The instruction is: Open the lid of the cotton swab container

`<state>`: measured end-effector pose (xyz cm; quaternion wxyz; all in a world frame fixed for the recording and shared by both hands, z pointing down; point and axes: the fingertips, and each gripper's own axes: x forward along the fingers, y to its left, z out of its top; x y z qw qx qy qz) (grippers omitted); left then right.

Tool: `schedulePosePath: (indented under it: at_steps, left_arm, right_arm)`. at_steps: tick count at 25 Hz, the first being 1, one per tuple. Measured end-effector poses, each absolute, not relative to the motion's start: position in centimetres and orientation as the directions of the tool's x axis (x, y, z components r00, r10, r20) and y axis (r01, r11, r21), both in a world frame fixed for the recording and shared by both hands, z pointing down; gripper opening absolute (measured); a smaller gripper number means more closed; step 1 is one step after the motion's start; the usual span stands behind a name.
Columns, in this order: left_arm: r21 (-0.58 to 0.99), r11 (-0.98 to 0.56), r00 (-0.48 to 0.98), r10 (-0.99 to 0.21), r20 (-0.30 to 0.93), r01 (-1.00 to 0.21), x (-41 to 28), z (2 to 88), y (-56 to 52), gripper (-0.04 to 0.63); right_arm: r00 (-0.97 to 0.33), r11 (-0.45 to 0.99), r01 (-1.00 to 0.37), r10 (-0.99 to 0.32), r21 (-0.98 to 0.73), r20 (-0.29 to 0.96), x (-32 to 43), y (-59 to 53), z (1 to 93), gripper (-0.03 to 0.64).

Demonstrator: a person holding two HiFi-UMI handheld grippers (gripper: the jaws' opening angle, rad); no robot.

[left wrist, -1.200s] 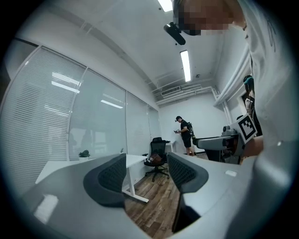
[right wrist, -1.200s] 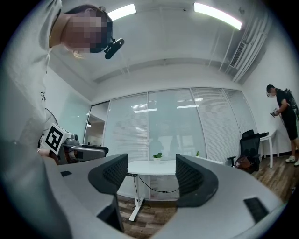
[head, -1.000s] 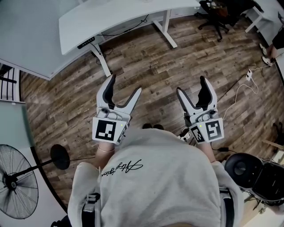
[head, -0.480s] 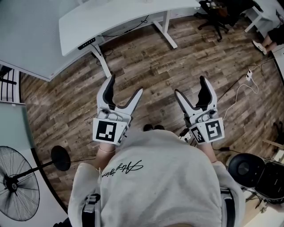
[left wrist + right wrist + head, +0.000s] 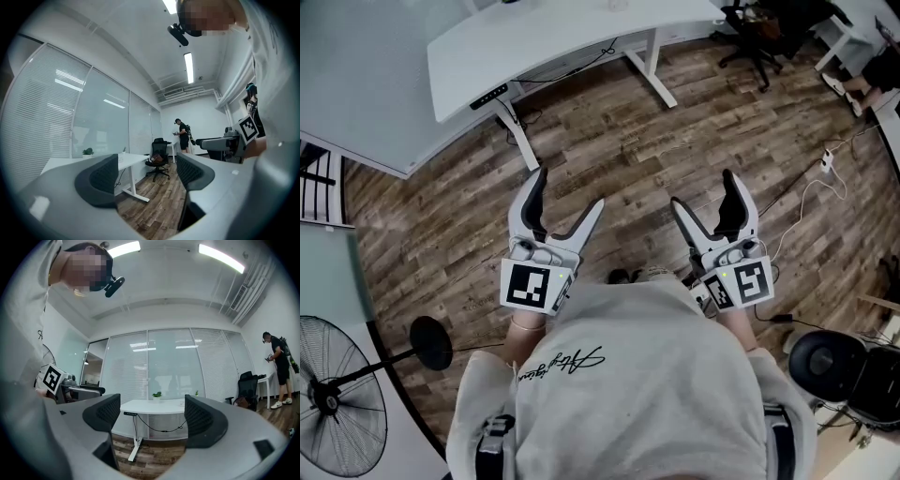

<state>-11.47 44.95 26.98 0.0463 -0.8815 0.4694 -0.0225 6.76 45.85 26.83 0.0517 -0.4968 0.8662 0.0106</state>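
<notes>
Holding out from the grey hoodie (image 5: 628, 375): left gripper (image 5: 567, 192) at 10 o'clock, right gripper (image 5: 704, 192) at 2 o'clock, both with jaws wide apart, just been opening, nothing between them. Wooden floor (image 5: 609, 131) below. White desk (image 5: 562, 37) beyond at 12 o'clock. Cotton swab container: place cannot be told

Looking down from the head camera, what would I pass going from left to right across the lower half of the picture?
Standing fan → left gripper → right gripper → round black object near the right edge.
</notes>
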Motion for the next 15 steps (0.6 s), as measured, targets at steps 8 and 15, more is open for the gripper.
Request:
schedulePosePath:
  at_steps: [8, 15]
  left_arm:
    - [-0.086, -0.569, 0.570, -0.822, 0.009, -0.818, -12.6, 28.3, 44.9, 0.374]
    - [-0.096, -0.557, 0.560, -0.829, 0.001, -0.825, -12.7, 28.0, 42.7, 0.374]
  right_arm:
    - [-0.486, 0.490, -0.871, -0.871, -0.036, -0.071, 6.1, 46.5, 28.0, 0.413]
    - [-0.488, 0.493, -0.869, -0.869, -0.048, -0.084, 6.1, 43.9, 27.9, 0.413]
